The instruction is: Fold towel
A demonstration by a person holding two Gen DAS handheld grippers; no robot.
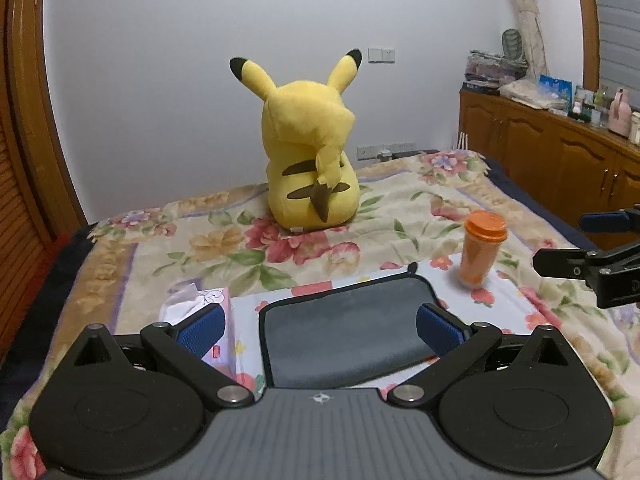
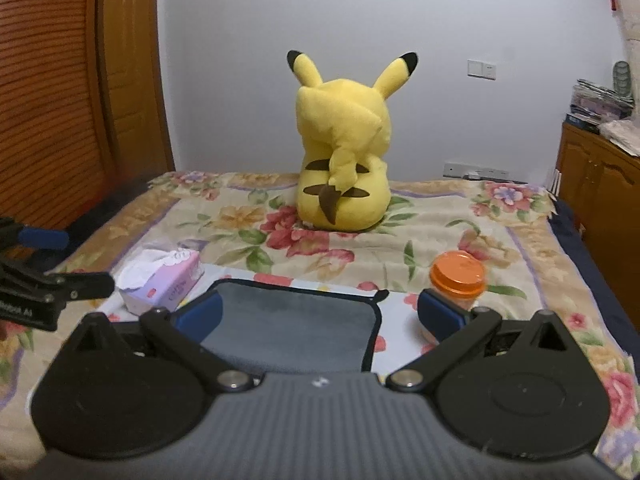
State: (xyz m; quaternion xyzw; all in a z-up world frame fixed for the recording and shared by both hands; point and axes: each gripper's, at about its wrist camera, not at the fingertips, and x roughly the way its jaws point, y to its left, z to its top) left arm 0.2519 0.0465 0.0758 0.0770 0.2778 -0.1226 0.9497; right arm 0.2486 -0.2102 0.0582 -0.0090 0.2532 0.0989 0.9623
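I am looking across a bed (image 1: 400, 208) dressed in a floral blanket, cream with red and orange blooms, set against a plain pale wall, with slatted wooden doors at the left and a wooden cabinet (image 1: 540, 148) along the right.

Starting near the bed's left edge, a tissue box (image 2: 164, 280), soft lilac card with white tissue puffed out of its top, sits just beside the towel. My left tongs (image 1: 320, 330) hang released above the near part of the bed, their blue ribbed pads spread wide with nothing between them.

The towel (image 1: 344, 328) lies in the middle of the near part, a grey, matte, short-pile cloth with dark piped edging and rounded corners, resting on a pale printed sheet. It looks like a compact, slightly thick rectangle, so I judge it may already carry at least one fold, but I cannot tell how many layers there are. A small loop sticks up at its far right corner. Either another fold is left or only tidying remains.

Behind it, toward the far edge, a yellow plush toy (image 2: 344, 148) sits upright with its back to me, fuzzy, with black-tipped ears and brown stripes.

My right tongs (image 2: 320, 316) are likewise spread and empty, above the towel's right side. Just beside that side stands an orange cup (image 1: 480, 252), smooth translucent plastic with a ridged lid.
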